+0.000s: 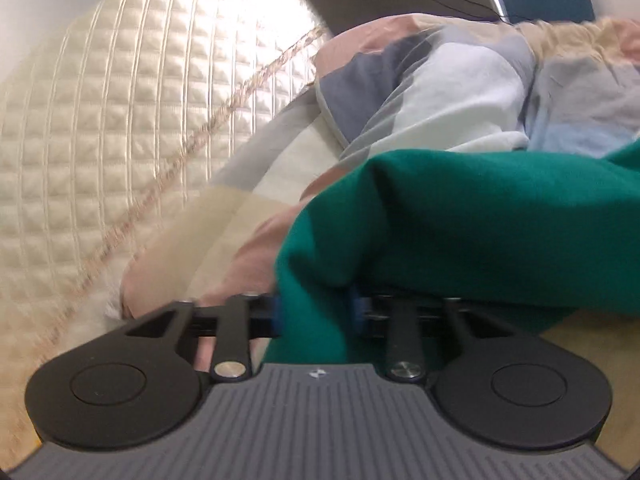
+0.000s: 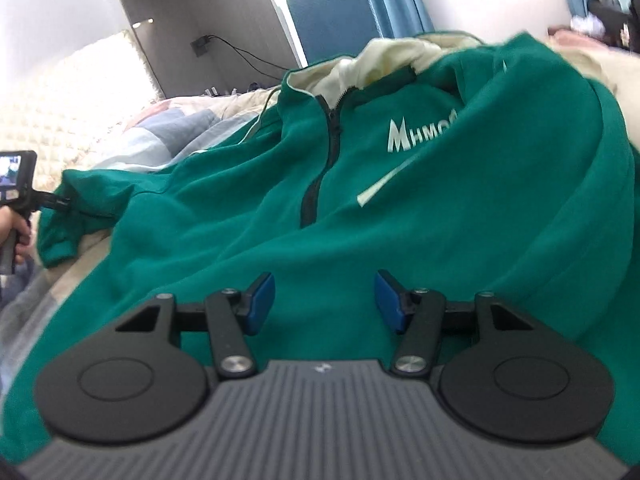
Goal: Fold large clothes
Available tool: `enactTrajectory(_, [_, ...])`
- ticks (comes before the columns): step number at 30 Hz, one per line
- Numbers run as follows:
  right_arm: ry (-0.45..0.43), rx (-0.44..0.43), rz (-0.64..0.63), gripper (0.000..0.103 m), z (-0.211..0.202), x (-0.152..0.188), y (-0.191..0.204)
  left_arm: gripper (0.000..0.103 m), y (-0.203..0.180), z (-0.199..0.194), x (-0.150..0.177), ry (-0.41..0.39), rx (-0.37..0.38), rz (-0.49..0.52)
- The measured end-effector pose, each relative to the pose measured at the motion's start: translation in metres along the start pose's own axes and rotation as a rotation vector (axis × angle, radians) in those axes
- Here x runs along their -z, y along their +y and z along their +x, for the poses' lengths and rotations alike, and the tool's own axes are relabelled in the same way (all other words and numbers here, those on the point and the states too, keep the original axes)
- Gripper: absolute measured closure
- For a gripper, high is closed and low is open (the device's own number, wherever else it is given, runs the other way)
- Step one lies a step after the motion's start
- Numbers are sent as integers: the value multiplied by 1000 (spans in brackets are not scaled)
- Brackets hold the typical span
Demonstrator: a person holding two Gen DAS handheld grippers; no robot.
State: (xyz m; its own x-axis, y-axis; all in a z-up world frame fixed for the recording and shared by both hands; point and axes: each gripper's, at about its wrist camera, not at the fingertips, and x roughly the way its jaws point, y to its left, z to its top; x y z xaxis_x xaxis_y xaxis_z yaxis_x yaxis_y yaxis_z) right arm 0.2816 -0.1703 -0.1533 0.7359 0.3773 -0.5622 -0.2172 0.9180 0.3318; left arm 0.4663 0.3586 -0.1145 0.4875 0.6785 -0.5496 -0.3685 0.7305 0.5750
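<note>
A large green hooded jacket with a cream-lined hood, a dark zip and white lettering lies spread face up on the bed. My right gripper hovers open and empty over its lower front, blue pads wide apart. My left gripper is shut on the green sleeve, whose cloth bunches between the blue pads and hides their tips. In the right wrist view the left gripper shows at the far left, clamped on the sleeve's end.
A patchwork quilt in pink, grey, white and blue lies bunched beyond the sleeve. A cream quilted headboard stands to the left. A wall socket with cables and a blue chair lie behind the bed.
</note>
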Motion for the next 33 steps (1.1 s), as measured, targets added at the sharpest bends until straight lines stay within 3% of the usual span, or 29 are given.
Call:
enactTrajectory(4, [-9,-5,-3,45,-1,0,-2,90,-7,-42,-11,-106,-84,107])
enactTrajectory(8, [-22,-7,26,45,-16,-3,-3,90,-30,-126,-15,-387,-171,321])
enactTrajectory(13, [-117,-32,94,44,-57,-12,-7,91,-63,-246,-2,-658,-109,467])
enactTrajectory(17, [-196,-45,127,44,-94,-16,-14,91,-107,-325,21,-772,-4,543])
enactTrajectory(23, [-257,-35,130,43,-133,-12,-22,90,-204,-391,77,-785,217,659])
enactTrajectory(29, [-272,-32,173,43,-138,-10,-41,90,-284,-388,121,-697,356,696])
enactTrajectory(33, [-246,-21,194,43,-125,-9,-52,90,-291,-371,119,-602,451,612])
